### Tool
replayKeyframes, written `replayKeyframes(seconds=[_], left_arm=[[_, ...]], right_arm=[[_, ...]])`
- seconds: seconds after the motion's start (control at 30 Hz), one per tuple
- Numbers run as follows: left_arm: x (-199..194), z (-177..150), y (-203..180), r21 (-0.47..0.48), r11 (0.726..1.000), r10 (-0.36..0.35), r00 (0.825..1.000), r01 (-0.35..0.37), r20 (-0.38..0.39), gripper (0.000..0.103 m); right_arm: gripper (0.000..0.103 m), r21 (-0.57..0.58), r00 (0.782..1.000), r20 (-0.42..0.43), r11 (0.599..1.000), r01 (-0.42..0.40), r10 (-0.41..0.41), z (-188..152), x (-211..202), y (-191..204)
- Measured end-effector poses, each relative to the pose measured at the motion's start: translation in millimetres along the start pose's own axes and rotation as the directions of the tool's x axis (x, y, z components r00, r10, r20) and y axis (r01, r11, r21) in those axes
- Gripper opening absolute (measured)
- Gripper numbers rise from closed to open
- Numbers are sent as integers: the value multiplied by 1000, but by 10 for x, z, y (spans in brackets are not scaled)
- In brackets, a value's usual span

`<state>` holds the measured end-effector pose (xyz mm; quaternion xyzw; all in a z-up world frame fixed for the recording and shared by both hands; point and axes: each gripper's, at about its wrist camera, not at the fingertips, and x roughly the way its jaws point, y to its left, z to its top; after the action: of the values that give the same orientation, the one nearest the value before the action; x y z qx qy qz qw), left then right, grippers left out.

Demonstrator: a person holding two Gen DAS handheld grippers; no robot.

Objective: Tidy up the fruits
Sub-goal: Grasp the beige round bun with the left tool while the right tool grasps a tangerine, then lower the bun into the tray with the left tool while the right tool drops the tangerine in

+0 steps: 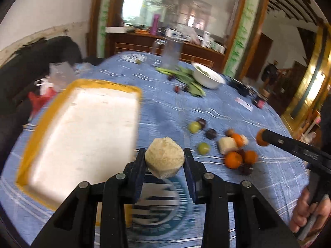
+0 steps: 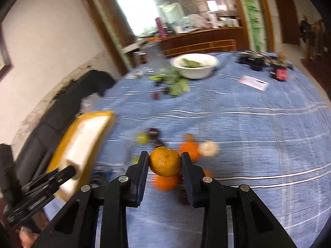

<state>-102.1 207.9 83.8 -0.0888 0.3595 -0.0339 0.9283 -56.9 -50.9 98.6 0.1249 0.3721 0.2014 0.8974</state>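
looking along the left gripper (image 1: 164, 159), the left wrist view showed its two black fingers clamped on a pale, rough-cut fruit chunk (image 1: 164, 158), held in the air above a blue tablecloth (image 1: 206, 107). to the left of the fingers and beyond them lay a white tray with a yellow rim (image 1: 103, 82); what showed of its floor looked bare, with no fruit on it. to the right of the fingers, a loose cluster of fruit (image 1: 227, 144) sat on the cloth: two green ones, several dark ones, another pale chunk and at least two oranges. further right, the right gripper (image 1: 262, 137) reached in with an orange fruit at its tip.

in the right wrist view, the right gripper's fingers (image 2: 142, 165) were clamped on a yellow-orange mandarin (image 2: 164, 161), lifted above the cloth. directly beyond and beneath the fingers the rest of the fruit lay blurred, with orange, pale, green and dark pieces. the tray stood to the left of the fingers, and the left gripper with its pale chunk showed over the tray's near end.

judging from this, the sorting was at an early stage: two pieces were picked up but not yet set down, nothing appeared to be in the tray, and most of the fruit was left on the cloth.
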Motion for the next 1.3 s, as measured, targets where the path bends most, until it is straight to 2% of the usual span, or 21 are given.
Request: replayKeyframes(seconds=[0.1, 0.17, 0.27, 0.43, 0.53, 0.63, 0.67, 0.7, 0.73, 0.8, 0.93, 1.1, 1.2, 1.3], left_arm=[[-47, 28, 329, -38, 999, 28, 1000, -28, -12, 34], [-26, 27, 574, -68, 996, 56, 998, -58, -36, 34], [20, -9, 886, -118, 988, 90, 994, -97, -61, 34], [82, -94, 1321, -214, 969, 101, 990, -121, -103, 34], [46, -134, 1404, -231, 966, 101, 990, -121, -95, 34], [-19, -141, 1463, -246, 961, 108, 991, -125, -80, 43], [-61, -142, 1477, -255, 959, 108, 992, -122, -70, 52], [-82, -141, 1483, -261, 958, 109, 992, -122, -64, 60], [-136, -144, 1493, -270, 955, 114, 992, -124, -52, 62], [-202, -142, 1502, -276, 953, 121, 992, -127, -37, 64], [-329, -163, 1427, -281, 951, 131, 991, -132, -20, 67], [-475, -189, 1182, -250, 962, 116, 993, -111, 5, 70], [-536, -168, 960, -214, 974, 87, 996, -81, 22, 73], [-542, -149, 710, -169, 984, 60, 998, -54, 31, 74]], right_arm=[[35, -30, 995, -36, 995, -93, 92, 21, 83, 384], [35, -23, 983, -77, 985, -171, 169, 10, 217, 612], [35, 4, 952, -143, 962, -273, 271, -55, 478, 927], [35, -34, 925, -253, 953, -302, 284, -288, 973, 1447], [36, -67, 920, -289, 953, -296, 266, -412, 1184, 1654], [37, -114, 925, -301, 955, -275, 231, -470, 1314, 1796], [37, -129, 930, -302, 957, -259, 211, -488, 1348, 1833], [41, -138, 932, -305, 958, -249, 198, -500, 1369, 1852], [50, -144, 932, -305, 959, -246, 193, -511, 1378, 1878], [63, -149, 937, -292, 959, -240, 189, -511, 1353, 1905], [63, -159, 948, -260, 960, -229, 183, -509, 1152, 1831], [63, -150, 966, -190, 967, -204, 174, -466, 761, 1612], [65, -145, 980, -137, 975, -166, 146, -438, 491, 1341], [72, -114, 994, -68, 989, -94, 86, -431, 180, 925]])
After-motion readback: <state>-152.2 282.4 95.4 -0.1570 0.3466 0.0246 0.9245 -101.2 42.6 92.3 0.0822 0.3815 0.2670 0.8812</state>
